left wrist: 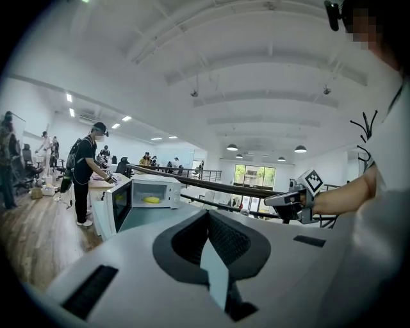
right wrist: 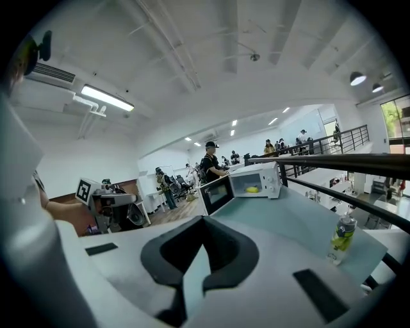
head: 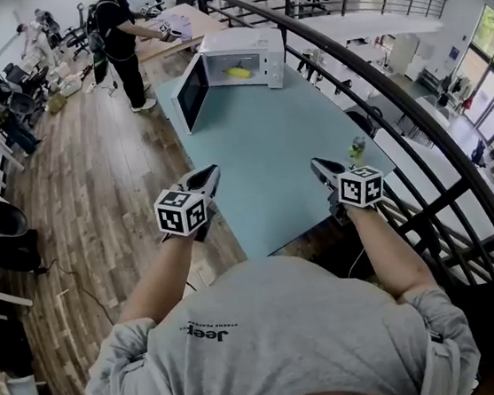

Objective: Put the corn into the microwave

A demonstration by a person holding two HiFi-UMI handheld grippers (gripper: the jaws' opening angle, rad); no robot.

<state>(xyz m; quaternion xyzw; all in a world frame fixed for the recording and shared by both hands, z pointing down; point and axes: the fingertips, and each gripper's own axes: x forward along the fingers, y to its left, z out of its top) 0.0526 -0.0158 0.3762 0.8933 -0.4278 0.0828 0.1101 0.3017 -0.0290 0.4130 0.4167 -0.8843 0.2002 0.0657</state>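
- Two grippers, both mine, are clenched with nothing in them: the left gripper (head: 210,174) and the right gripper (head: 317,167) each show their jaws pressed together with only bare desk (head: 271,171) beyond.
- I hold both over the near edge of the desk, close to my body and about level with each other, pointing toward the far end.
- The corn (head: 238,72) already lies inside the microwave (head: 256,52), on the floor of the cavity and about in its middle.
- Its long axis runs across the opening, side to side from where I stand, not pointing out at me.
- The microwave stands at the far end of the desk, well apart from both grippers, straight ahead and slightly to my left.
- Its door (head: 191,93) hangs wide open, swung out on the left side, so it stands on my left gripper's line.
- I judge the placing itself done; what seems left is shutting the door, and for that my left gripper is the nearer one.
- A bottle (head: 357,147) stands by the right desk edge, just beyond my right gripper, which I would keep clear of.
- A person stands beyond the far corner, off to the left of the microwave.
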